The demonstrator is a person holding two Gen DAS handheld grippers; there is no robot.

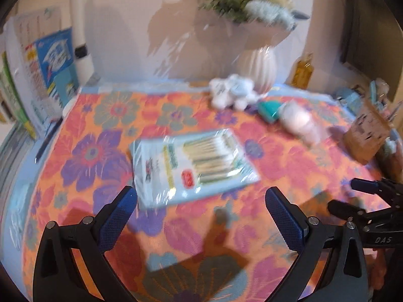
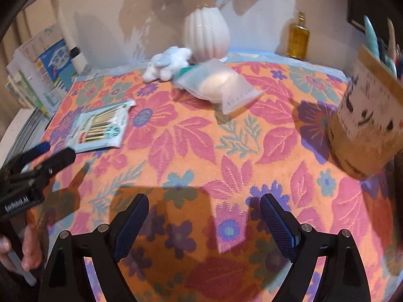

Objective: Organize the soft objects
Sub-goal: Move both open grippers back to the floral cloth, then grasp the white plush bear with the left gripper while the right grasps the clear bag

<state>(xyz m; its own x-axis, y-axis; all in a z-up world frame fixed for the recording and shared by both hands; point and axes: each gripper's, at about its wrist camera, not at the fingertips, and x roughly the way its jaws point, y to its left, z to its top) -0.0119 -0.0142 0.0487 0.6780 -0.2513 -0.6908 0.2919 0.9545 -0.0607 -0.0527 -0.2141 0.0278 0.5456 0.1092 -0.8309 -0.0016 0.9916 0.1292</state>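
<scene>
Nothing sorted yet: plush toy [image 2: 167, 63] and pouch [image 2: 216, 85] lie near the bench's far edge; both grippers' jaws gape wide, empty.

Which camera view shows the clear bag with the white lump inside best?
The right wrist view: there the clear bag is sharp, so you can see its whole outline and the pale lump inside, lying on the flowered tablecloth. In the left wrist view the bag is only a blurred white smear.
</scene>
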